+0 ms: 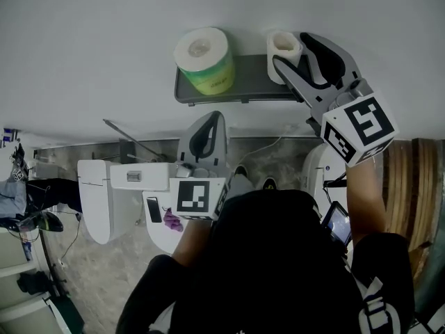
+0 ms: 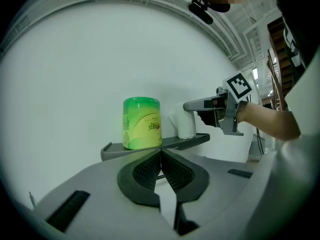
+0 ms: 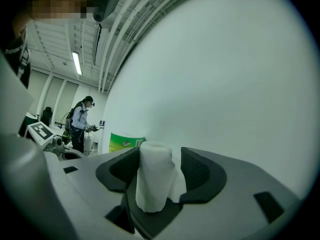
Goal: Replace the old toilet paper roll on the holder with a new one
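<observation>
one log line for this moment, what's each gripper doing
left gripper: jaws shut, empty | right gripper: jaws around old roll, grip unclear | new roll: on shelf

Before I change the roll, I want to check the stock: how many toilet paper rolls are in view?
2. A green-wrapped full roll stands on the shelf's left part; a thin white roll stands at its right end, between the right gripper's jaws. Others could be hidden under the shelf.

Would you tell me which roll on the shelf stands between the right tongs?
The thin, unwrapped white roll; the thicker green-wrapped roll stands apart, further along the shelf.
</observation>
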`<control>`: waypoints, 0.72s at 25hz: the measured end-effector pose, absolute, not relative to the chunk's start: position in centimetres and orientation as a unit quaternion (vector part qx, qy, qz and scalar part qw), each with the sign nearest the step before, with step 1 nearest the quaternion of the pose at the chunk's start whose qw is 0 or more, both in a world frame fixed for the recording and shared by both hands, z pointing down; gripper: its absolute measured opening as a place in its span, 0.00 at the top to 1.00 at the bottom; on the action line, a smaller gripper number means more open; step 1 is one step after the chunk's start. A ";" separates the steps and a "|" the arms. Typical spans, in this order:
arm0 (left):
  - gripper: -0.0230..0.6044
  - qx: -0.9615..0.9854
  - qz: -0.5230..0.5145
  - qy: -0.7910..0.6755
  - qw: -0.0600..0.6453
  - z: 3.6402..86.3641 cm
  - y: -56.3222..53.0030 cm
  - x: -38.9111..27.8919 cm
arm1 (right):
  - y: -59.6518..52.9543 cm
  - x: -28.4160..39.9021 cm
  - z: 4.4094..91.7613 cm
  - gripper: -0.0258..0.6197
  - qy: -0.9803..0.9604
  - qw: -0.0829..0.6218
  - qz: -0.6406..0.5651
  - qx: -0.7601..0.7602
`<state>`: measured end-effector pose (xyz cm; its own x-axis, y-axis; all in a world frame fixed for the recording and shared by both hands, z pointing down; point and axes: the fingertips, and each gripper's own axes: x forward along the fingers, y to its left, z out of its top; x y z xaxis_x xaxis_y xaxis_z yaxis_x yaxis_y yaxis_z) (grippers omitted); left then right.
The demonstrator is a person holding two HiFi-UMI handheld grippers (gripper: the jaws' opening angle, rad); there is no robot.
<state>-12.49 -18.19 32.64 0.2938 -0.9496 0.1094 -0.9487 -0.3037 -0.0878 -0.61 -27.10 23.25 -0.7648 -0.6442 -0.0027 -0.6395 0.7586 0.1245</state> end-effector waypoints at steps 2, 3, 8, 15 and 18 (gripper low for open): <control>0.93 -0.803 -0.071 0.592 0.005 32.6 -18.3 -12.4 | -26.9 -0.6 23.1 0.57 -0.938 0.020 -0.065 0.340; 0.93 -0.803 -0.070 0.592 0.006 32.5 -18.4 -12.3 | -26.9 -0.5 23.0 0.57 -0.938 0.019 -0.069 0.340; 0.93 -0.799 -0.072 0.596 0.011 32.2 -18.4 -12.4 | -25.7 -0.5 22.0 0.57 -0.938 0.009 -0.089 0.335; 0.93 -0.792 -0.077 0.606 0.018 31.8 -18.3 -12.6 | -21.7 -1.1 19.7 0.57 -0.947 -0.035 -0.092 0.306; 0.93 -0.791 -0.077 0.607 0.016 32.2 -18.0 -12.6 | -19.4 -3.1 20.0 0.57 -0.961 -0.051 -0.069 0.262</control>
